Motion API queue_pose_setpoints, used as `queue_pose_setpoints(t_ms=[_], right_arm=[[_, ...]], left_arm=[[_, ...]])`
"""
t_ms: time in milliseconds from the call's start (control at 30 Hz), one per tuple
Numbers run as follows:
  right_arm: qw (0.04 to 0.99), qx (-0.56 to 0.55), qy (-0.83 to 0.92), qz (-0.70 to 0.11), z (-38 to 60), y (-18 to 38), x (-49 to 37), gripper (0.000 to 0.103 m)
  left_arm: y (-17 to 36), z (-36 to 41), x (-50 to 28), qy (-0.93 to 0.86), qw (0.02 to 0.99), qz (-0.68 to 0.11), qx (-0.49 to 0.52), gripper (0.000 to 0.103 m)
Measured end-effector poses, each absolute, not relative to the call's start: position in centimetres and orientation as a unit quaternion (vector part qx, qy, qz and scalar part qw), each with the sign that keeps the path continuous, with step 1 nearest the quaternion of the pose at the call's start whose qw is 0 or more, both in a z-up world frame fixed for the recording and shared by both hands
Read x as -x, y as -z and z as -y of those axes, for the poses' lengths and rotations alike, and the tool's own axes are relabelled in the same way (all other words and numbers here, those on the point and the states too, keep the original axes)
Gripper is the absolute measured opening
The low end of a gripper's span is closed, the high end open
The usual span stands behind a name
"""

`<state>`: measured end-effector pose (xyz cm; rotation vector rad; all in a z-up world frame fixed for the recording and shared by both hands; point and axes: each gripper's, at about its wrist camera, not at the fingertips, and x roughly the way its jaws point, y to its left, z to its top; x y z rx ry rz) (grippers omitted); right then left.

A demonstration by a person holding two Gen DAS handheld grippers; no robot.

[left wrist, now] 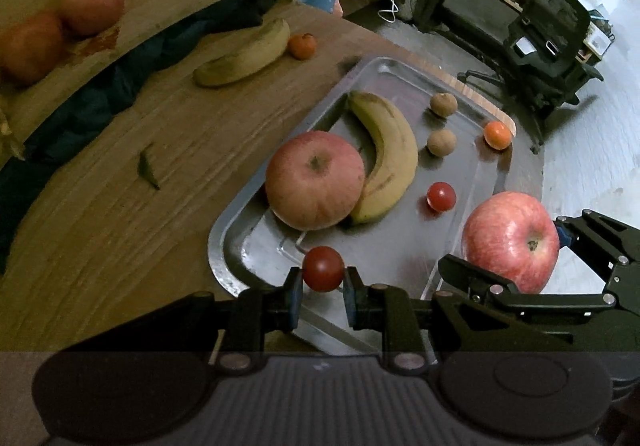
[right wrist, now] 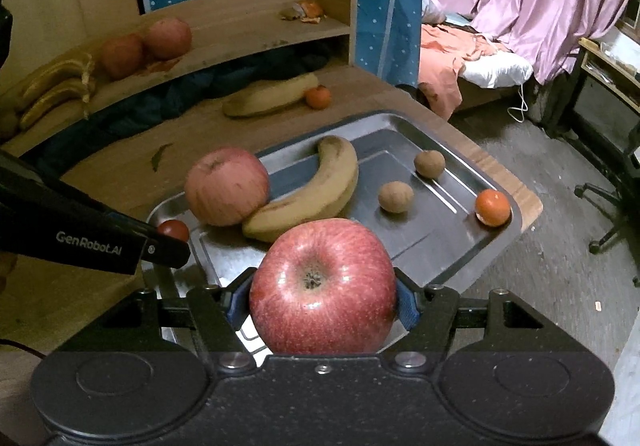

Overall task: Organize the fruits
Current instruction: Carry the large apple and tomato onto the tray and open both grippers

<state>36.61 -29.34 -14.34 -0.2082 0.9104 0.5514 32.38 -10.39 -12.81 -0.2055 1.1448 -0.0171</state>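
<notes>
— Nearest the lens, what sits in each claw?

— Left claw (left wrist: pixel 323 286) is closed narrowly on a cherry tomato (left wrist: pixel 323 268) over the tray's (left wrist: pixel 224 246) near-left corner. Right claw (right wrist: pixel 323 302) is spread wide, clamped around a red apple (right wrist: pixel 322 286) above the near edge.

— How far along?

— Partway, I'd judge. Already on the tray: an apple (left wrist: pixel 315 179), a banana (left wrist: pixel 386 158), another tomato (left wrist: pixel 441 196). Left on the counter (left wrist: pixel 120 230): a banana (left wrist: pixel 244 55) and small orange (left wrist: pixel 302 46).
</notes>
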Motion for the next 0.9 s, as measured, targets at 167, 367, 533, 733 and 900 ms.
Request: queue_pose_setpoints(t_ms=[167,367,533,733,900], right_arm=[[0.853,0.099,-0.262,-0.439,29.4,14.9,-36.6,0.070],[0.852,0.100,-0.267,-0.439,29.0,15.4,-36.5,0.070],[0.851,0.097,-0.266,-0.443,28.8,15.8,-36.5,0.070],[0.851,0.098,-0.267,-0.442,28.6,16.1,-36.7,0.070],[0.847,0.101,-0.270,-0.447,28.5,16.6,-36.7,0.070]], left_arm=[[13.2,10.2,-32.7,0.003,0.834,-0.544,0.095,0.024],[13.8,10.4,-33.2,0.004,0.830,-0.552,0.086,0.024],[14.0,10.5,-33.4,0.007,0.827,-0.557,0.076,0.024],[14.1,10.6,-33.6,0.007,0.827,-0.559,0.065,0.024],[14.5,10.7,-33.7,0.003,0.825,-0.563,0.060,0.024]])
